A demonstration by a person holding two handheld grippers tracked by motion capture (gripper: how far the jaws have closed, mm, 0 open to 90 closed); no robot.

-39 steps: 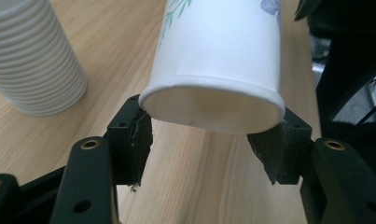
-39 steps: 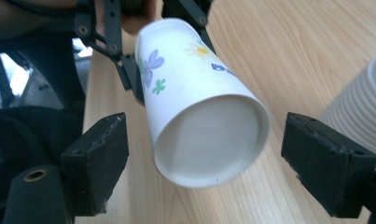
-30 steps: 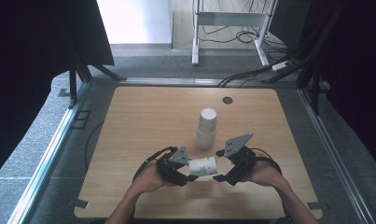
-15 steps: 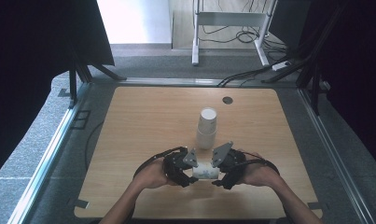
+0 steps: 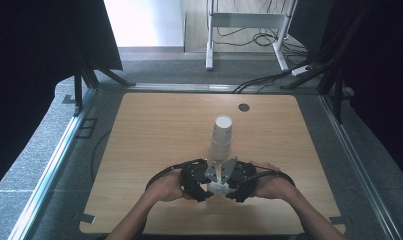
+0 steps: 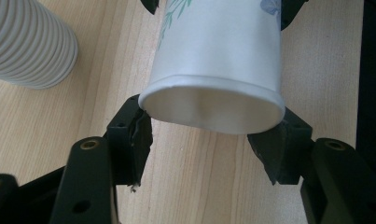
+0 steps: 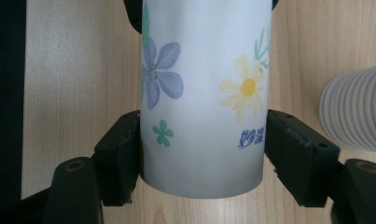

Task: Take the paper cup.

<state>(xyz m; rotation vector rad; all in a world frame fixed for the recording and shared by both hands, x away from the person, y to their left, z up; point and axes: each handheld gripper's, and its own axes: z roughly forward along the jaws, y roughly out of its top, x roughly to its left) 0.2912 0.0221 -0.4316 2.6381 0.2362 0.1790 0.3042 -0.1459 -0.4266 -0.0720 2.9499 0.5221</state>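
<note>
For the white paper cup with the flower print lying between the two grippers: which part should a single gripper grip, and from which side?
Grip the white flower-printed paper cup across its side wall near the closed base, coming in along its axis from that end, as the right gripper does. The base stiffens the wall there; at the open rim, where the left gripper sits, the thin wall would probably squash.

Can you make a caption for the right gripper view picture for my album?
The right gripper clamps a flowery paper cup lying over the wooden table.

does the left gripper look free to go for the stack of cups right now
Probably not yet: the left gripper is shut on the flowered cup, which the right gripper also clamps. The stack of cups stands unobstructed just beyond.
</note>
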